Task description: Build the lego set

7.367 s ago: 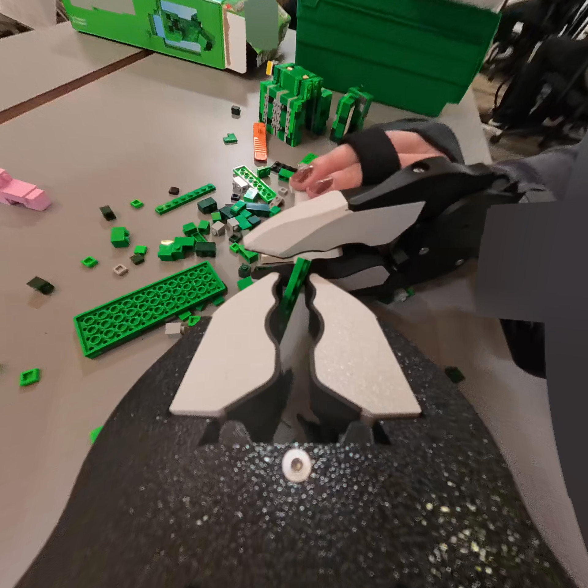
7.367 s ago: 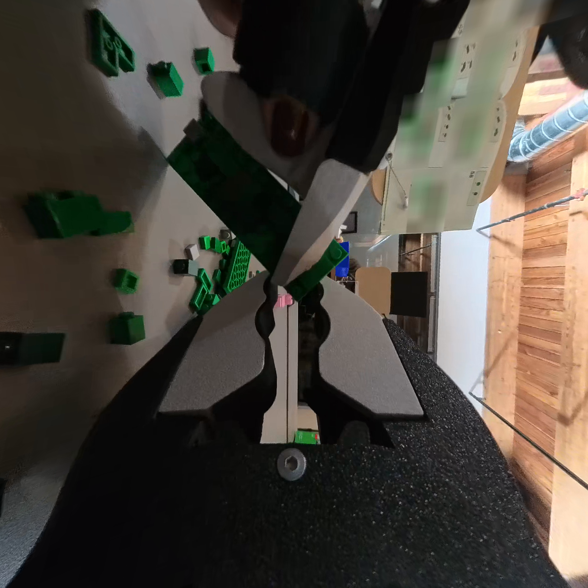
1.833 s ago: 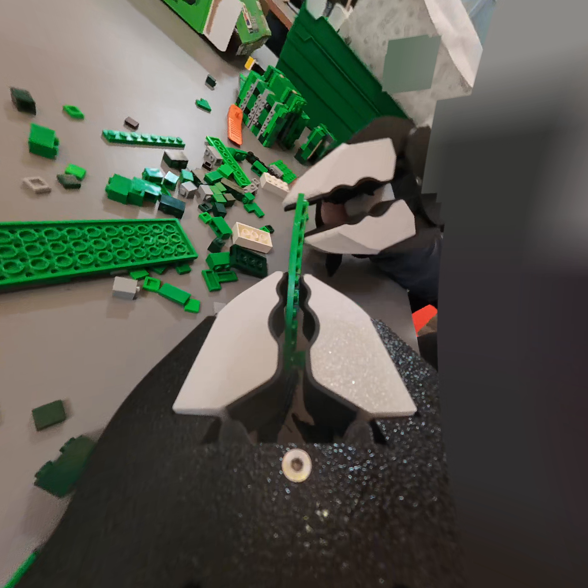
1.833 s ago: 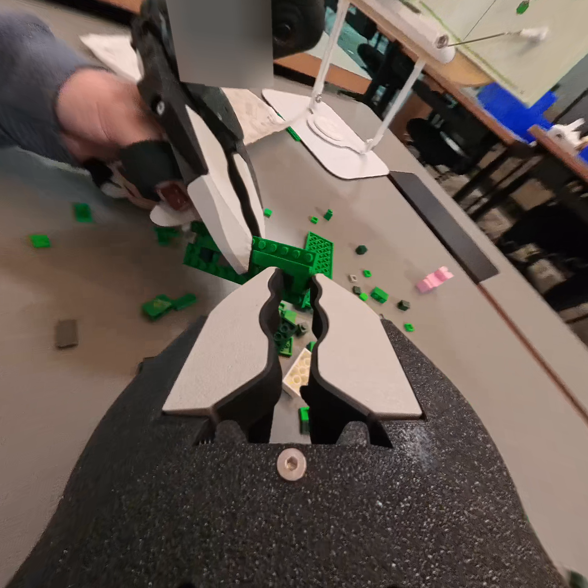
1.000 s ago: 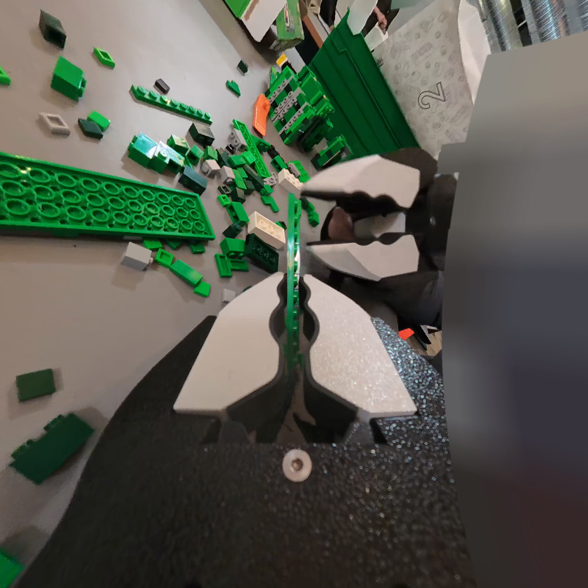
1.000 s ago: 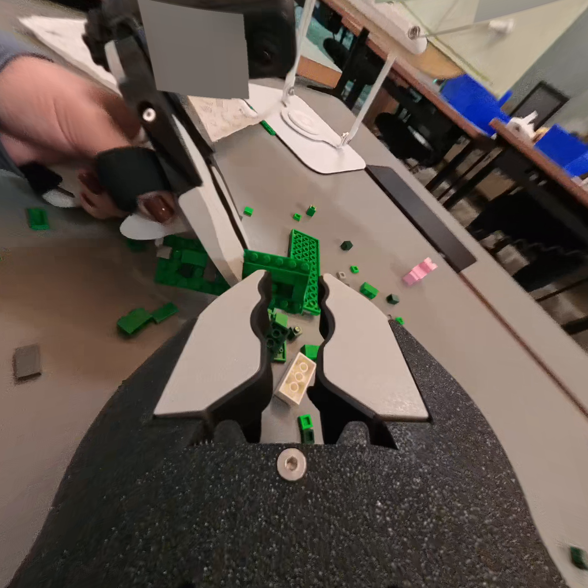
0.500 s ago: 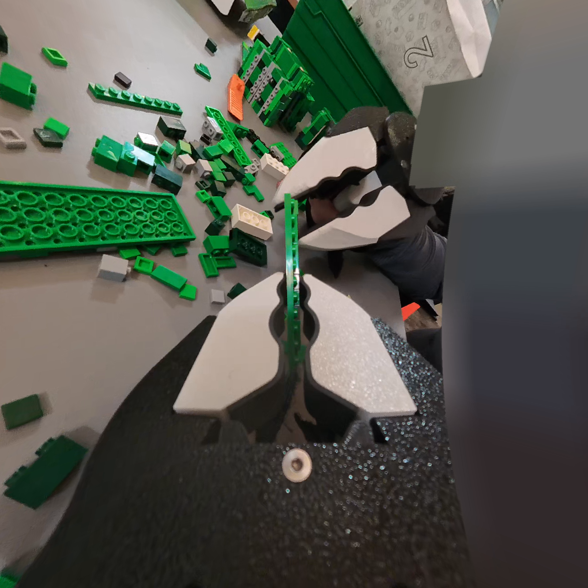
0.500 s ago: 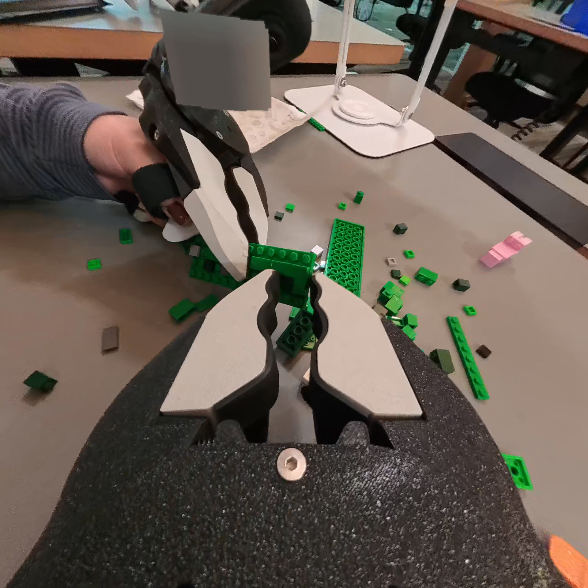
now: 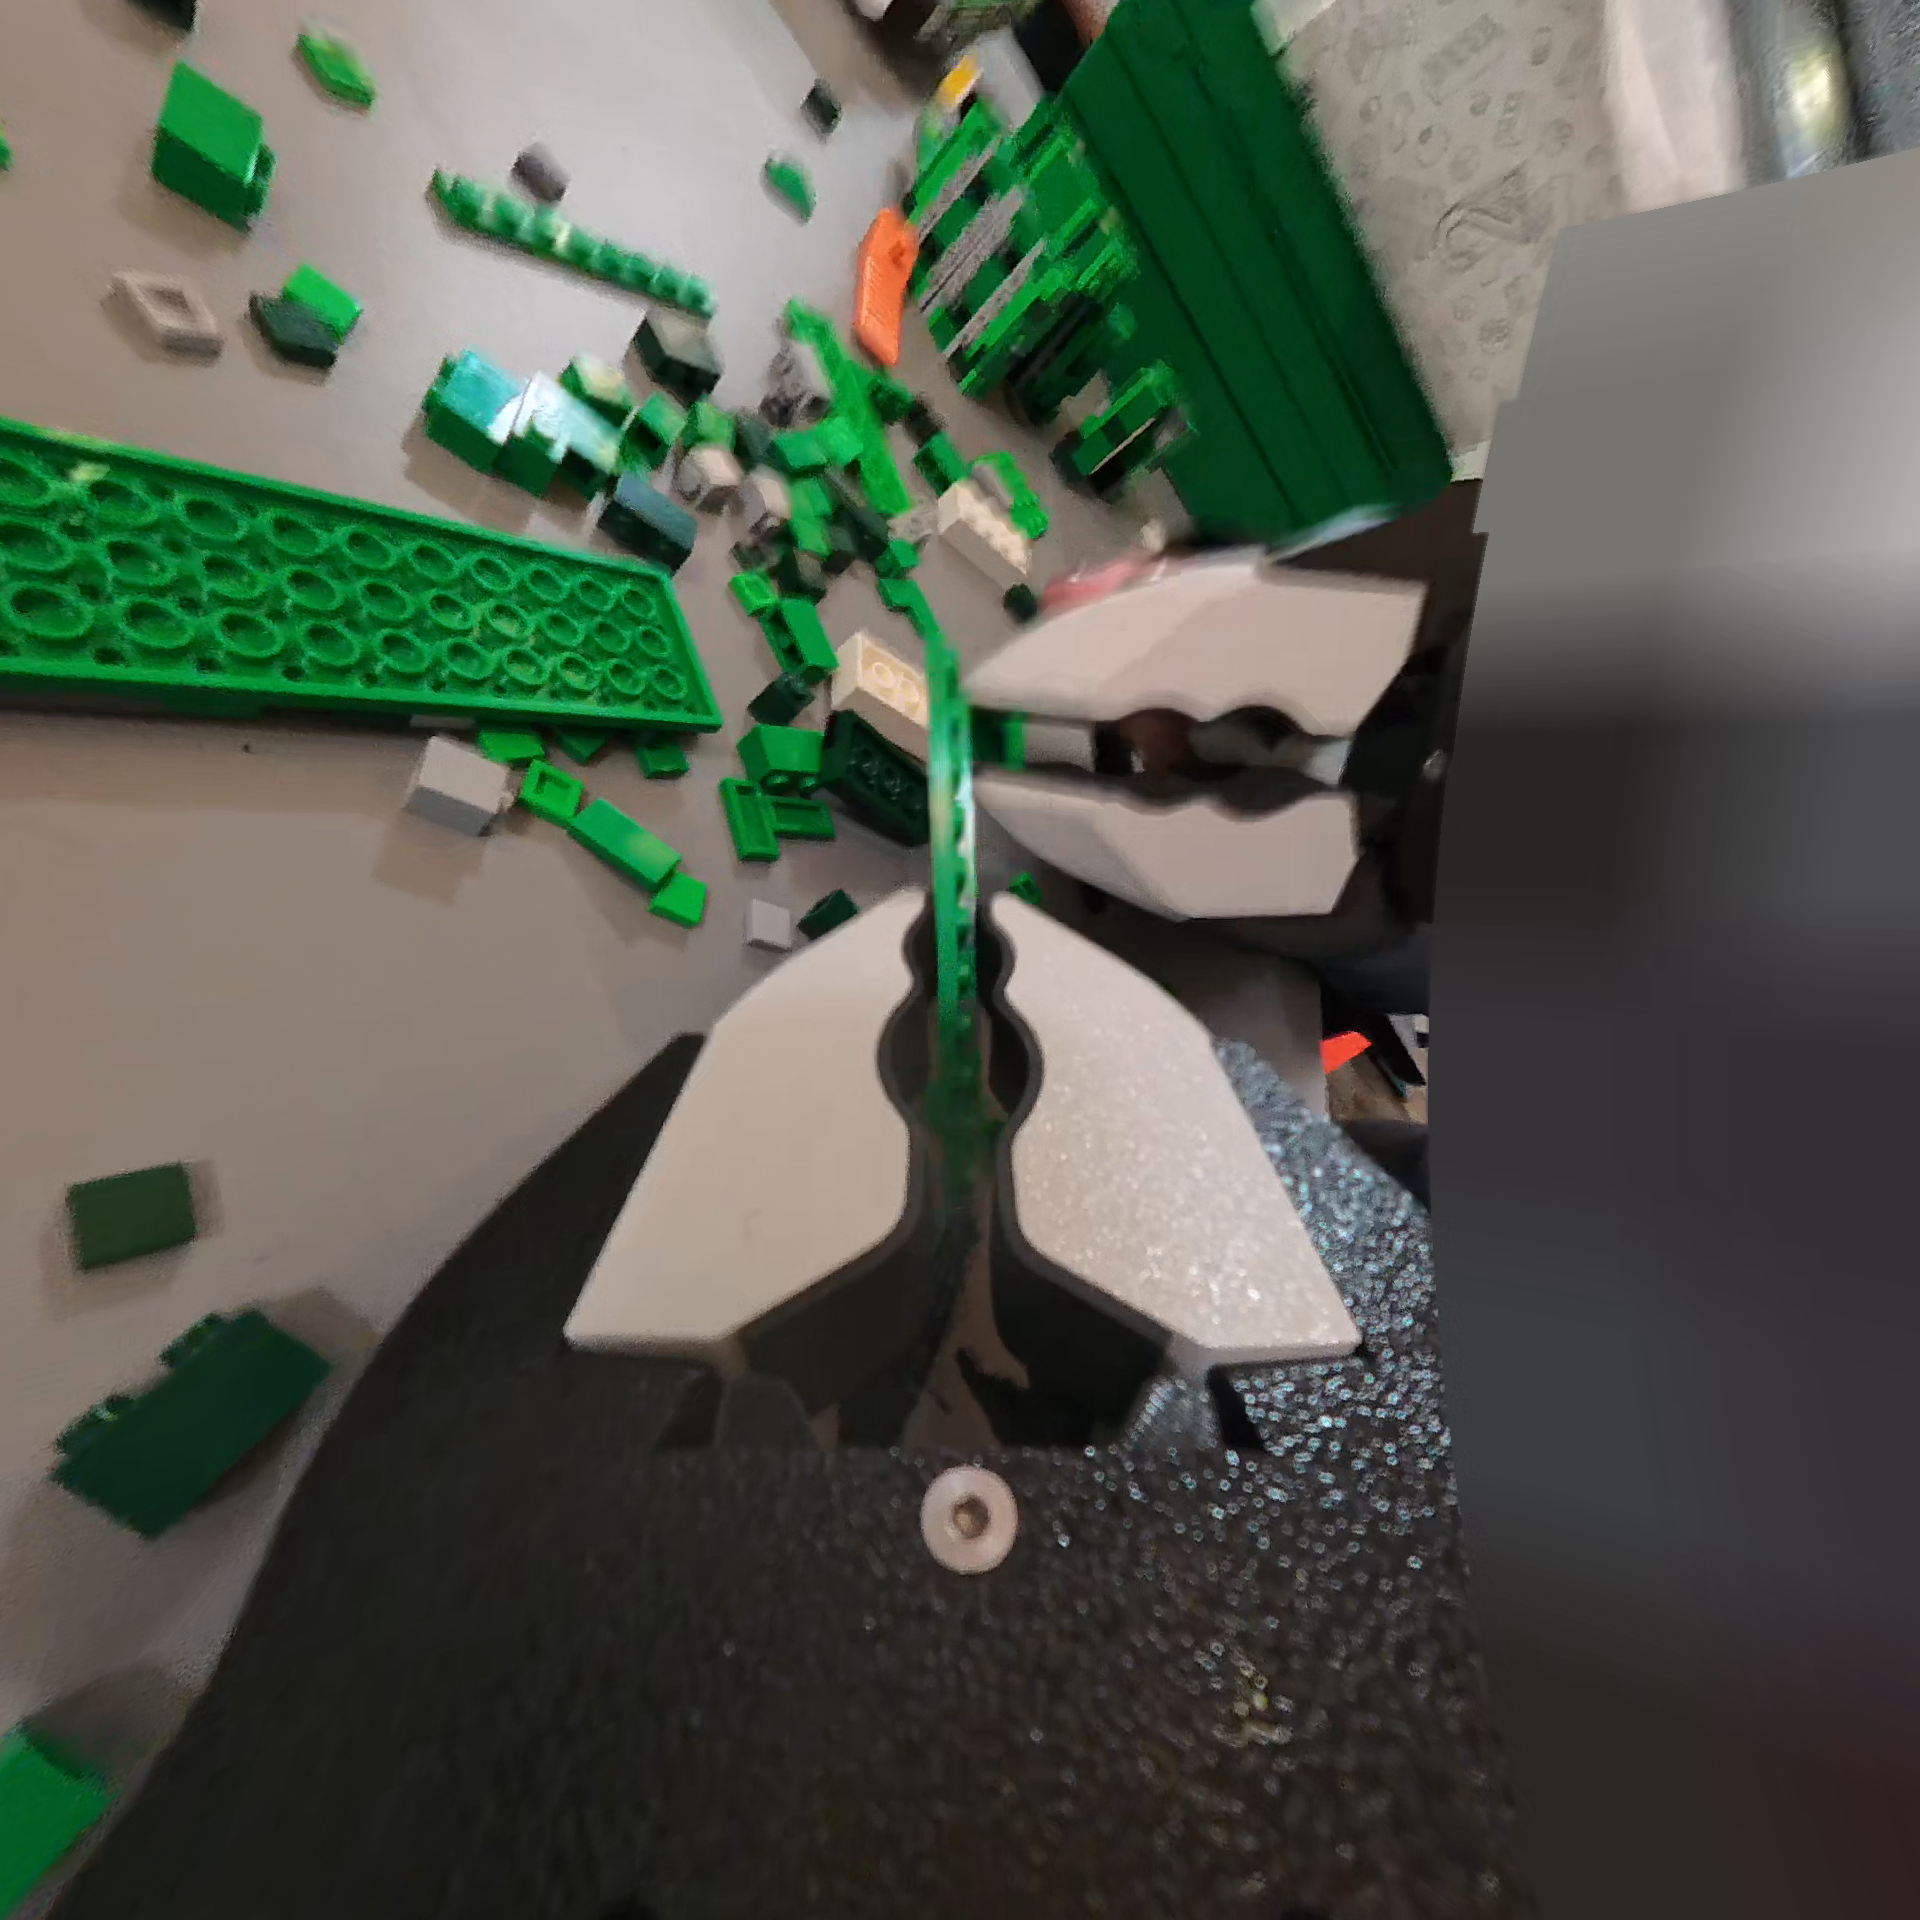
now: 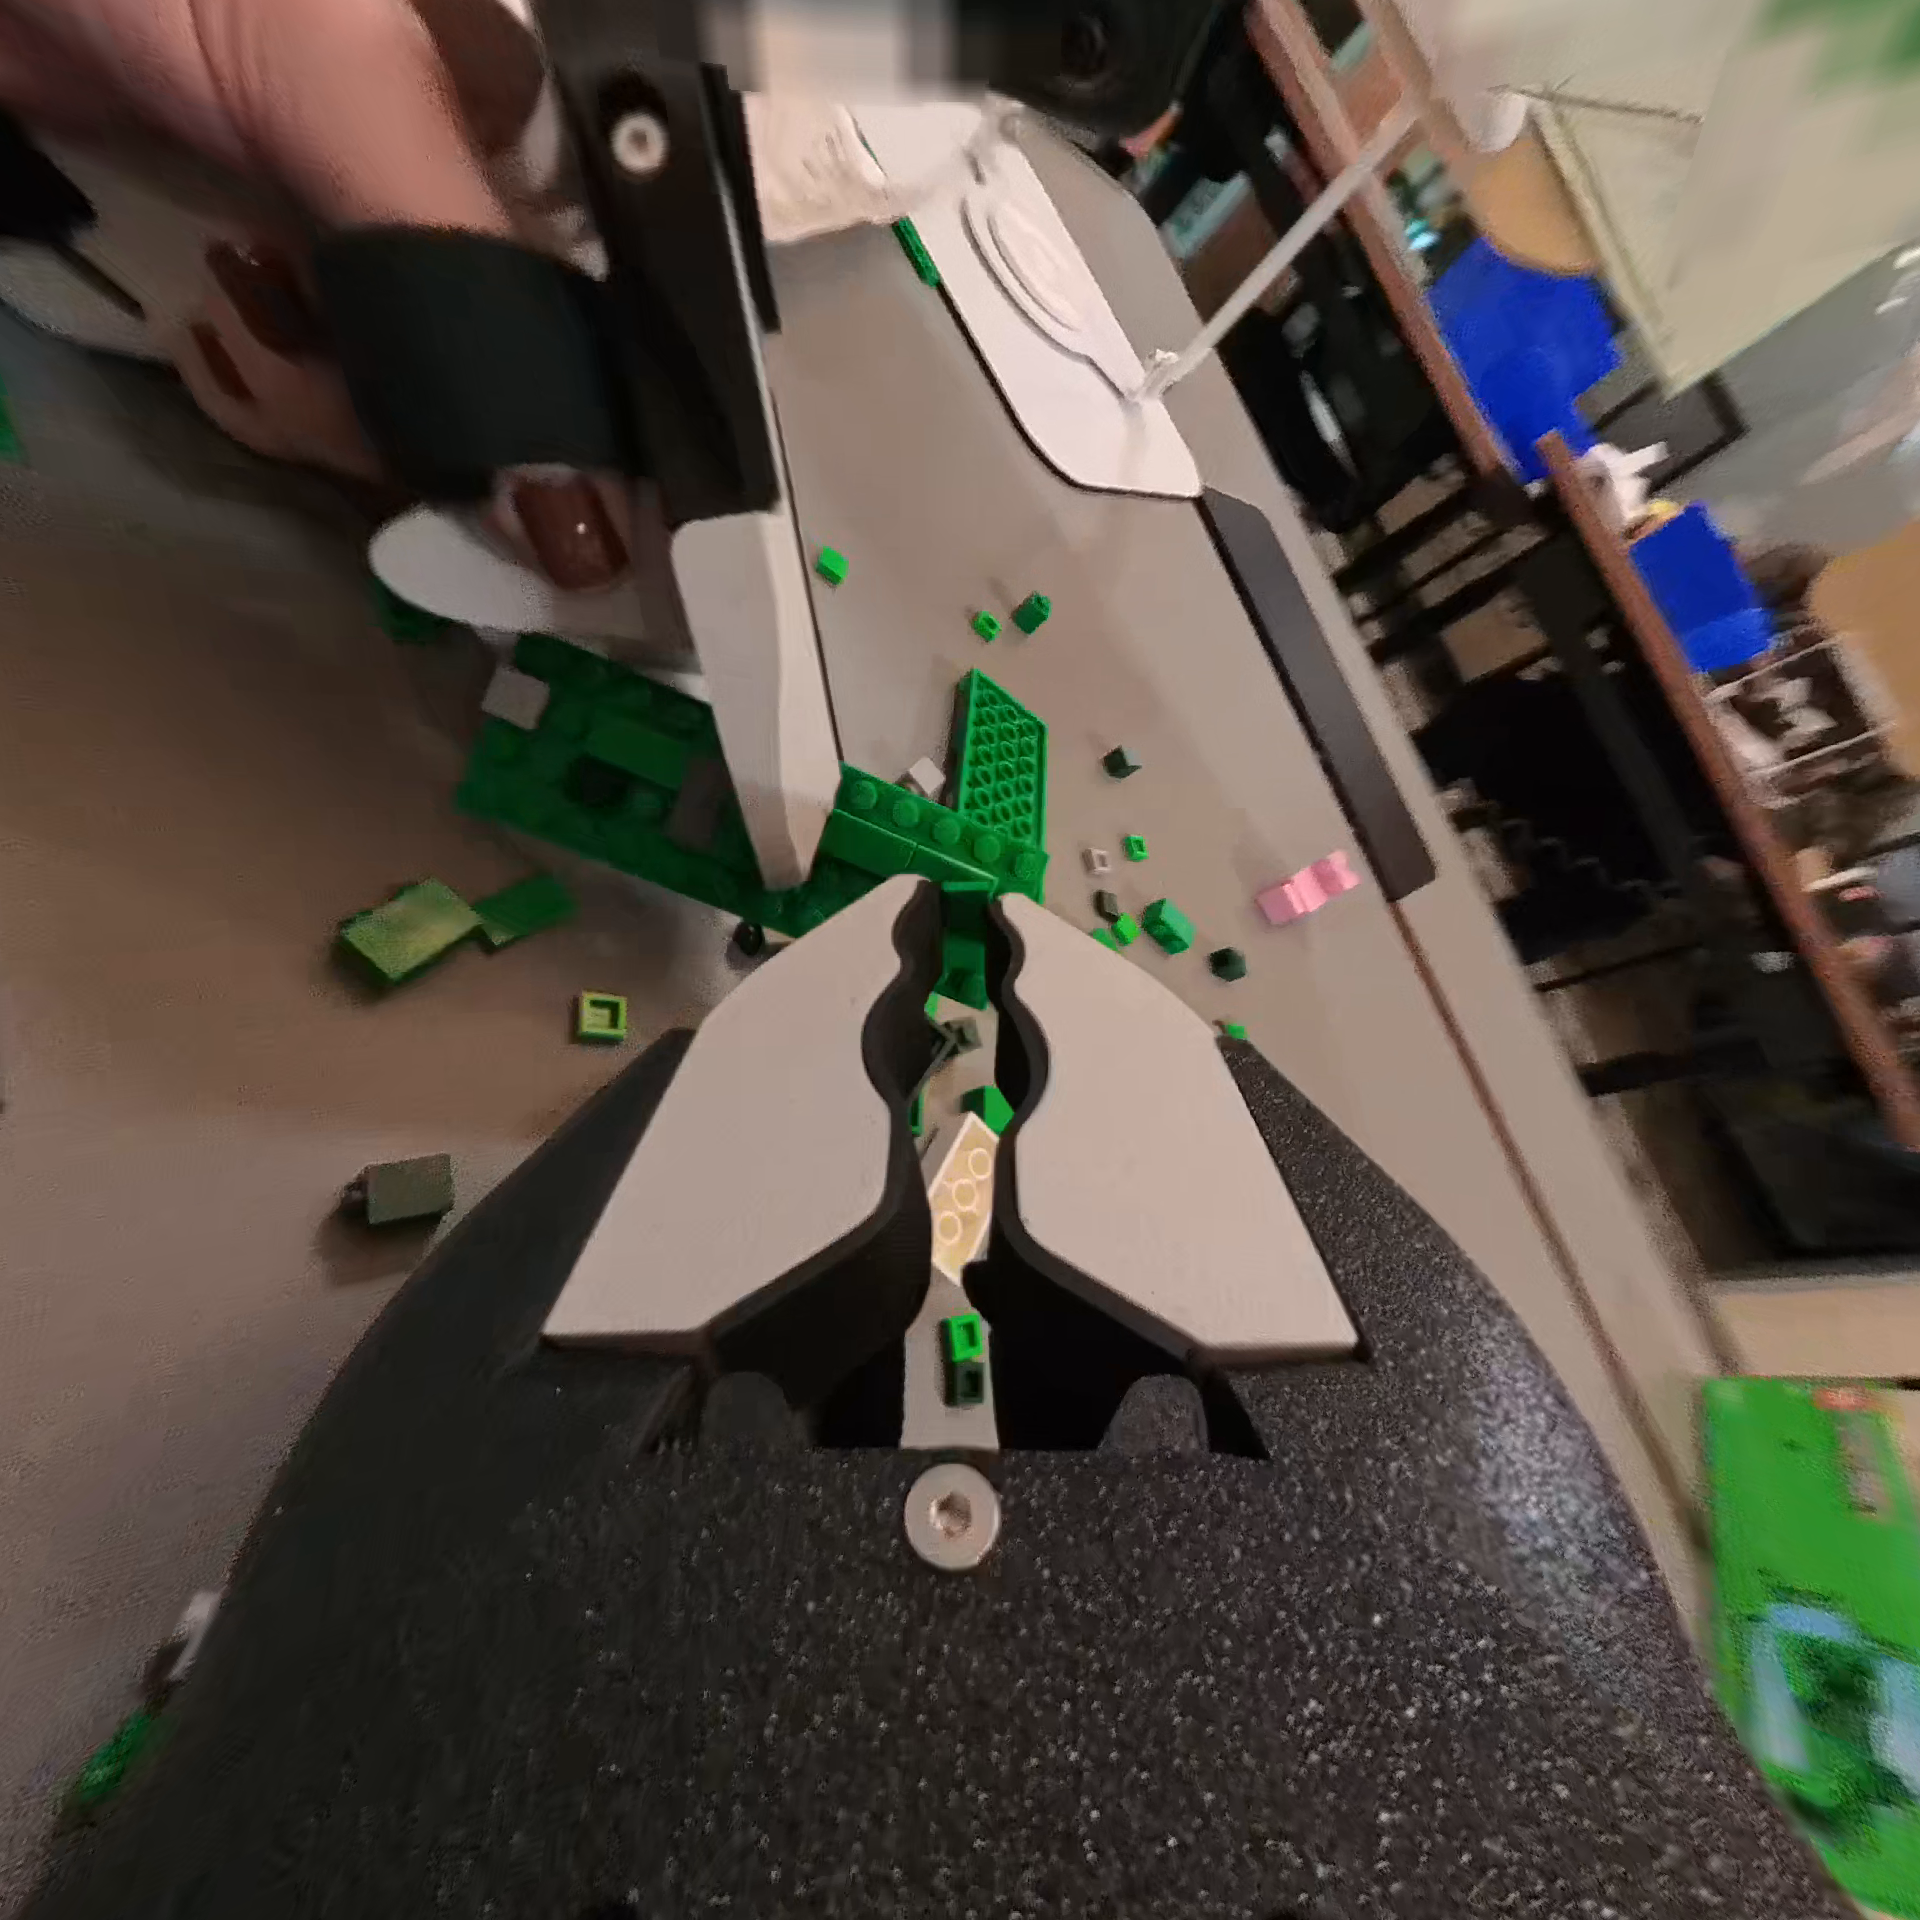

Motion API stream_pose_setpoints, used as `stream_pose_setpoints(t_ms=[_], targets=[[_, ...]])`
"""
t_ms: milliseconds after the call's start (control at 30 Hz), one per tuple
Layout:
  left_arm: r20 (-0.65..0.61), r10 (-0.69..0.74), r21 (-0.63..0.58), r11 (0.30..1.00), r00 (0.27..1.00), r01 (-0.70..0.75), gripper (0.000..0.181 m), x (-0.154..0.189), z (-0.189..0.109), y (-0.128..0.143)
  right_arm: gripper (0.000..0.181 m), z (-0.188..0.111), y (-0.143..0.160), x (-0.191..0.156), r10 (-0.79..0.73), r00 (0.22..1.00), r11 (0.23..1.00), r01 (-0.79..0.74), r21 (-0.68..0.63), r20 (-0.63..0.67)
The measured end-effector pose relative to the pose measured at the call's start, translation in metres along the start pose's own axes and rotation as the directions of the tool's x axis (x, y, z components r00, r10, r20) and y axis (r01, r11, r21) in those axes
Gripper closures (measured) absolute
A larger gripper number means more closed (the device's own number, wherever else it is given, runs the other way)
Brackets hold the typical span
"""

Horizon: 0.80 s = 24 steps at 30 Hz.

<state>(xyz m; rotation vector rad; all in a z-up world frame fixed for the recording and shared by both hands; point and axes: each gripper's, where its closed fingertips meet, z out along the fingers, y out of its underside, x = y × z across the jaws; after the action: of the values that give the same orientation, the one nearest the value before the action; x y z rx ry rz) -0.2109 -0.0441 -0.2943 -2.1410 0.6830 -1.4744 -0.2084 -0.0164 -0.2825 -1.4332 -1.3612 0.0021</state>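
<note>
My left gripper [image 9: 954, 906] is shut on a flat green plate assembly [image 9: 951, 790], held on edge above the table. It also shows in the right wrist view [image 10: 623, 769], with a studded green strip [image 10: 925, 821] at its near end. My right gripper [image 10: 961, 906] is at that end, its jaws narrowly closed on a small green brick [image 10: 961, 940] against the strip. In the left wrist view the right gripper [image 9: 982, 743] comes in from the right, its tips on the plate's edge. The left gripper [image 10: 788, 852] shows side-on with a person's hand [image 10: 312, 125] behind it.
A long green baseplate [image 9: 343, 613] lies on the left, with a pile of loose green bricks [image 9: 790, 499] and a white brick [image 9: 883, 675] beyond. An orange separator [image 9: 883, 281], a built green model [image 9: 997, 260] and a green bin [image 9: 1247, 260] stand farther back. A pink piece [image 10: 1309, 883] and a lamp base [image 10: 1060, 343] show in the right wrist view. My left and right fingertips are right by each other.
The right gripper has come in to the plate's edge and its jaws have narrowed on the small green brick. The left gripper still holds the plate. Both views have tilted.
</note>
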Motion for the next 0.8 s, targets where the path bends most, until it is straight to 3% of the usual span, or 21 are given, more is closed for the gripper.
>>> stream_pose_setpoints(t_ms=[100,300,433,567,633,700,800], targets=[[0.001,-0.019,-0.006,1.000,1.000,0.019,0.175,-0.001,0.000,0.001,0.173,0.000,-0.003,-0.006,-0.118,0.993,0.993,0.118,-0.016,-0.023],[0.006,-0.007,0.052,0.999,1.000,0.007,0.175,-0.002,-0.003,-0.007,0.172,-0.001,-0.001,0.007,0.138,0.989,0.989,-0.141,0.054,0.045],[0.001,-0.007,0.105,0.994,1.000,0.007,0.175,-0.003,-0.008,-0.015,0.168,-0.002,0.007,0.014,0.153,0.987,0.986,-0.155,0.053,0.042],[0.012,0.031,0.105,0.994,0.999,-0.032,0.176,-0.002,-0.009,-0.016,0.153,0.001,0.015,0.010,0.058,0.996,0.998,-0.059,0.013,0.061],[0.042,0.112,0.063,0.991,0.993,-0.115,0.175,-0.002,-0.009,-0.013,0.150,-0.004,0.009,0.011,0.045,0.995,0.997,-0.050,0.054,0.088],[0.070,0.260,-0.022,0.966,0.963,-0.259,0.176,0.001,-0.009,-0.007,0.146,-0.015,-0.004,0.004,0.075,0.975,0.985,-0.105,0.138,0.209],[0.089,0.492,-0.179,0.863,0.866,-0.472,0.176,0.007,-0.007,0.007,0.152,-0.030,-0.015,-0.010,0.122,0.913,0.960,-0.208,0.187,0.390]])
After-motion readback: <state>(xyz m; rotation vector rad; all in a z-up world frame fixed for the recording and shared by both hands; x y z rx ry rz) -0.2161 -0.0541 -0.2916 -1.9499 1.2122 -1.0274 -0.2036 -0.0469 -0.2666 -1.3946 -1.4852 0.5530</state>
